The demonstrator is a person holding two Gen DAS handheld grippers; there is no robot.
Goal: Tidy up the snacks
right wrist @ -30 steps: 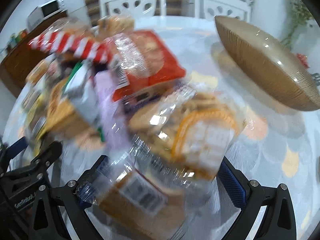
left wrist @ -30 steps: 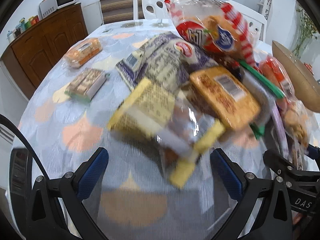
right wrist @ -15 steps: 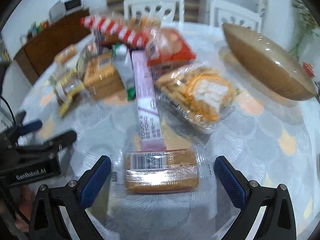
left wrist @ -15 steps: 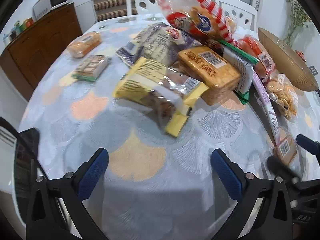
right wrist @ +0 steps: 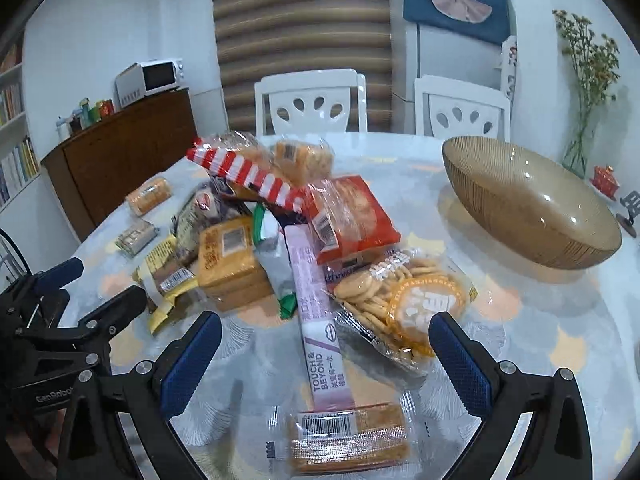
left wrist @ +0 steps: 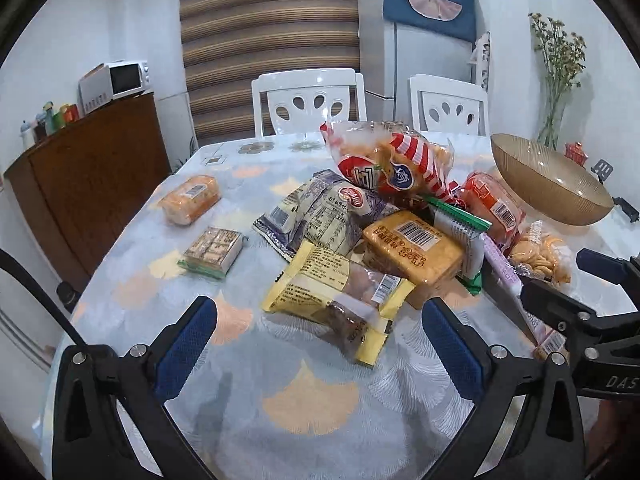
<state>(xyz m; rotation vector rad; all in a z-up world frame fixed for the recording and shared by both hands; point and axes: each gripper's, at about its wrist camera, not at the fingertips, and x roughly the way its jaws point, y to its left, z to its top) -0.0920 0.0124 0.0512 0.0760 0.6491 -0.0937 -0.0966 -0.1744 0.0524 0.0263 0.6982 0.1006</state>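
A heap of snack packets lies mid-table: a yellow packet (left wrist: pixel 340 292), an orange biscuit block (left wrist: pixel 412 252), a purple-white bag (left wrist: pixel 320 212), a red-striped bag (left wrist: pixel 388 164) on top. A round-cracker bag (right wrist: pixel 400 300), a long pink packet (right wrist: pixel 316 312) and a small orange biscuit pack (right wrist: pixel 348 436) lie nearest my right gripper (right wrist: pixel 326 360), which is open and empty. My left gripper (left wrist: pixel 320 344) is open and empty, just short of the yellow packet. An amber glass bowl (right wrist: pixel 532 204) stands at the right.
Two packets lie apart at the left: an orange one (left wrist: pixel 190 200) and a green-edged one (left wrist: pixel 212 252). White chairs (left wrist: pixel 308 100) stand behind the table. A wooden sideboard (left wrist: pixel 92 176) with a microwave stands at the left. The right gripper shows in the left wrist view (left wrist: pixel 592 304).
Both grippers have pulled back and up from the heap. The packets that filled the views a second ago now lie still on the table.
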